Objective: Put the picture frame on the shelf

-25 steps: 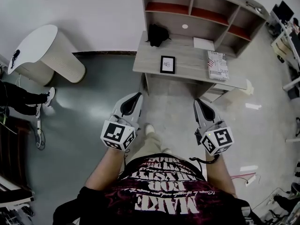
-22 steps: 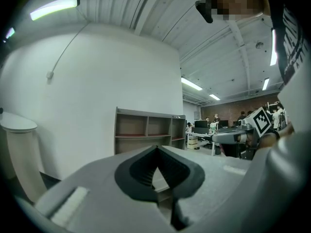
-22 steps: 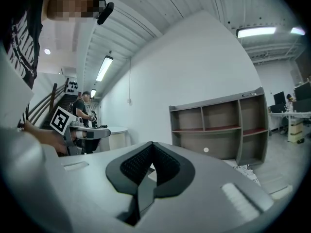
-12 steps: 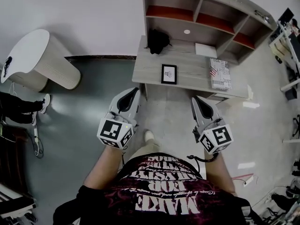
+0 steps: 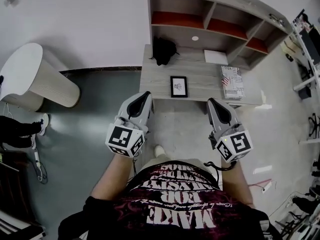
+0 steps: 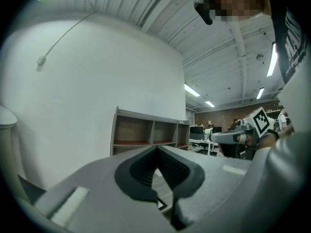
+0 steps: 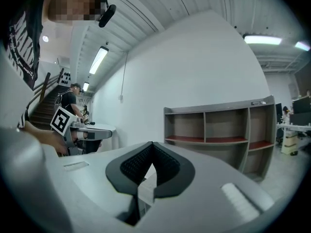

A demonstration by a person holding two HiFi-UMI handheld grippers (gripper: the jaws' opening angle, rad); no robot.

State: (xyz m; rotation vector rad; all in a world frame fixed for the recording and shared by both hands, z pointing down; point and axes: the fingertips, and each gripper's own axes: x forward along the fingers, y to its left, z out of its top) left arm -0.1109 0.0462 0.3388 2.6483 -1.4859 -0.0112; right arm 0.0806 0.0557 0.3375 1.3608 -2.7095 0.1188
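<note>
The left gripper (image 5: 144,96) hangs off the desk's (image 5: 155,86) front edge, jaws pressed together on nothing. The picture frame (image 5: 178,86) lies mid-desk near that edge: black border, white sheet with a small dark mark, long axis front to back. The shirt (image 5: 175,211) reads "MAKE". The right gripper (image 5: 212,103) is likewise closed and empty. The magazine's (image 5: 231,82) print by the right edge is unreadable.

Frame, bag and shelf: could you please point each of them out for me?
Frame (image 5: 178,86), head view, centre of its picture.
Bag (image 5: 163,50), head view, its black middle.
Shelf (image 5: 175,19), head view, red board, left compartment.
</note>
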